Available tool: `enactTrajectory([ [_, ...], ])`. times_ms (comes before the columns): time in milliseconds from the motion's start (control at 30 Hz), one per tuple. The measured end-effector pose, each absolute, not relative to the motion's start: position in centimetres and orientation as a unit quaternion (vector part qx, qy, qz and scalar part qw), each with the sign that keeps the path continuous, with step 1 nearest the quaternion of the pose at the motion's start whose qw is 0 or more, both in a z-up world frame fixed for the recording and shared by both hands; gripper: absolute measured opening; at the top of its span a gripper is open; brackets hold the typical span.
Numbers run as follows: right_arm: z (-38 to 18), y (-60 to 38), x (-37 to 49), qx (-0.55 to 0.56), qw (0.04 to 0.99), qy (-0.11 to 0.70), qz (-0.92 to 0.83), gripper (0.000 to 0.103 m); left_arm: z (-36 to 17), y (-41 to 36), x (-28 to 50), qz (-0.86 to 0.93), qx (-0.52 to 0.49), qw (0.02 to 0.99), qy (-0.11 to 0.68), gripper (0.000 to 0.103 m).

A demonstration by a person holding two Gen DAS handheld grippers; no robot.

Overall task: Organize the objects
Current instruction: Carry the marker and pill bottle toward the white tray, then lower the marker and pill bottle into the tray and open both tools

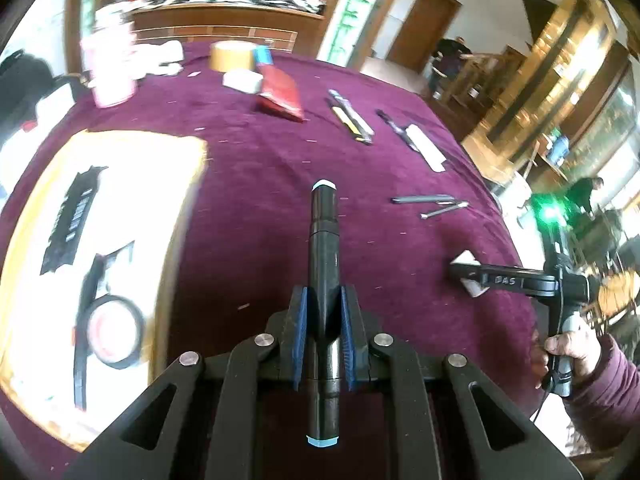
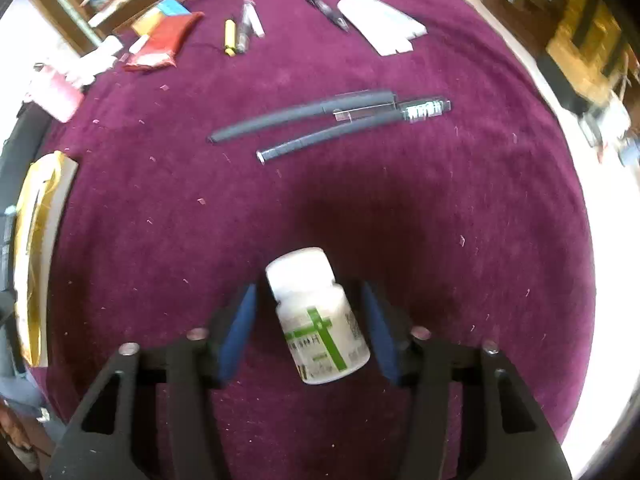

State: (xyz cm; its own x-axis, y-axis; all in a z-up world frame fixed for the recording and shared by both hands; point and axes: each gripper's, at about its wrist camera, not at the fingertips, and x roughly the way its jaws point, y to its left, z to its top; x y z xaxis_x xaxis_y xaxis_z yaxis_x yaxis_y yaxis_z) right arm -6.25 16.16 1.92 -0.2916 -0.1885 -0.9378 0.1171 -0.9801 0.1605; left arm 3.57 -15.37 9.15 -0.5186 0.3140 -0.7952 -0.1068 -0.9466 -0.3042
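Observation:
In the left wrist view my left gripper (image 1: 324,320) is shut on a black marker (image 1: 323,240) with pale blue ends. The marker lies along the fingers, above the purple tablecloth (image 1: 260,200). At the right of that view a hand (image 1: 572,348) holds my right gripper (image 1: 468,276) around a small white bottle (image 1: 476,288). The right wrist view shows this white bottle (image 2: 316,320), marked with a green cross, tilted between the blue pads (image 2: 240,328) of my right gripper (image 2: 310,308), cap pointing away.
A yellow-edged white tray (image 1: 176,184) at the left holds black items and a tape roll (image 1: 114,330). Two grey pens (image 2: 304,114) lie ahead of the bottle. Further back are a red pouch (image 2: 164,42), a yellow highlighter (image 2: 229,38), a white packet (image 2: 380,24) and a pink cup (image 1: 108,76).

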Motion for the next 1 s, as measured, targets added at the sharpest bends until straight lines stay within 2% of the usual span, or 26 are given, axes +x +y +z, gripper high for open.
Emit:
enactTrajectory([
  [167, 2.1, 15.9, -5.4, 0.600, 0.117, -0.073, -0.788, 0.032, 9.0, -19.9, 4.9, 0.865, -0.479, 0.081, -0.124, 0.013],
  [300, 2.5, 14.8, -4.9, 0.600, 0.153, -0.138, -0.773, 0.032, 8.9, -23.6, 6.1, 0.864, -0.484, 0.047, -0.134, 0.013],
  [500, 4.4, 10.0, -4.4, 0.591, 0.218, -0.194, -0.752, 0.032, 8.5, -28.2, 7.2, 0.862, -0.487, 0.008, -0.141, 0.013],
  [767, 5.7, -0.2, -4.0, 0.602, 0.303, -0.202, -0.711, 0.032, 6.6, -32.5, 7.1, 0.850, -0.507, -0.020, -0.140, 0.013],
  [1000, 5.5, -10.1, -3.2, 0.626, 0.361, -0.188, -0.666, 0.033, 4.9, -33.3, 7.0, 0.836, -0.526, 0.020, -0.153, 0.013],
])
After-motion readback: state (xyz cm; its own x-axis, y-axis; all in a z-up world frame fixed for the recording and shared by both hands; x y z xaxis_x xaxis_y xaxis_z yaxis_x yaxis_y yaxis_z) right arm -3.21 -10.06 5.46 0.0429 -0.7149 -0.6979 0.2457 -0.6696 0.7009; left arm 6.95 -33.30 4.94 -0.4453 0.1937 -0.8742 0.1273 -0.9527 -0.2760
